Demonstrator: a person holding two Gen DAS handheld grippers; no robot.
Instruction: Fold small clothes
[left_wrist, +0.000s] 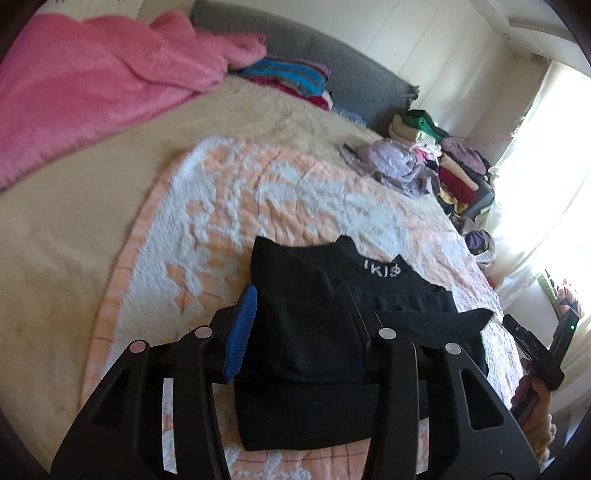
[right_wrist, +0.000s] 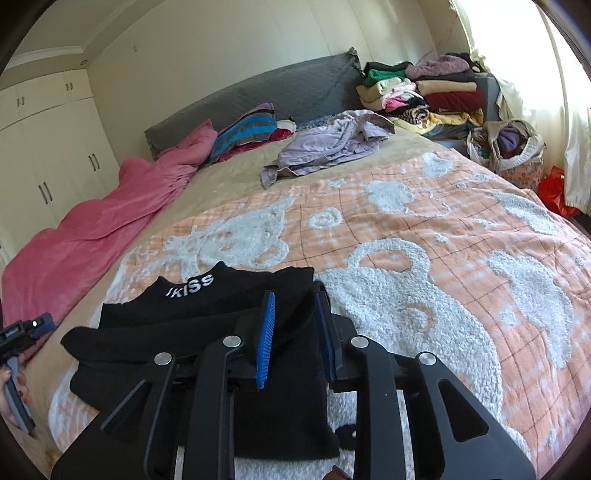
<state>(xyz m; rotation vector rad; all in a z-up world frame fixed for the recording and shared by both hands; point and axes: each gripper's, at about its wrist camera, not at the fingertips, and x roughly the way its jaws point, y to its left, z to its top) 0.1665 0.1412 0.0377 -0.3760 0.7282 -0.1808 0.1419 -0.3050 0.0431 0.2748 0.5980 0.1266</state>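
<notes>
A black garment (left_wrist: 317, 354) with white lettering on its collar lies partly folded on the orange-and-white blanket (left_wrist: 295, 199). My left gripper (left_wrist: 299, 317) hovers over its near-left part, jaws wide apart and empty; only the blue left pad (left_wrist: 242, 332) shows. In the right wrist view the same garment (right_wrist: 207, 332) lies at lower left. My right gripper (right_wrist: 297, 328) is open over its right edge, with blue pads (right_wrist: 267, 338) either side of the cloth. The right gripper also shows at the far right of the left view (left_wrist: 535, 350).
A pink blanket (right_wrist: 92, 236) lies along the bed's left side. A crumpled lilac garment (right_wrist: 332, 144) lies near the grey headboard (right_wrist: 258, 88). Folded clothes are stacked (right_wrist: 436, 96) at the far right corner, with a bag of clothes (right_wrist: 513, 144) beside the bed.
</notes>
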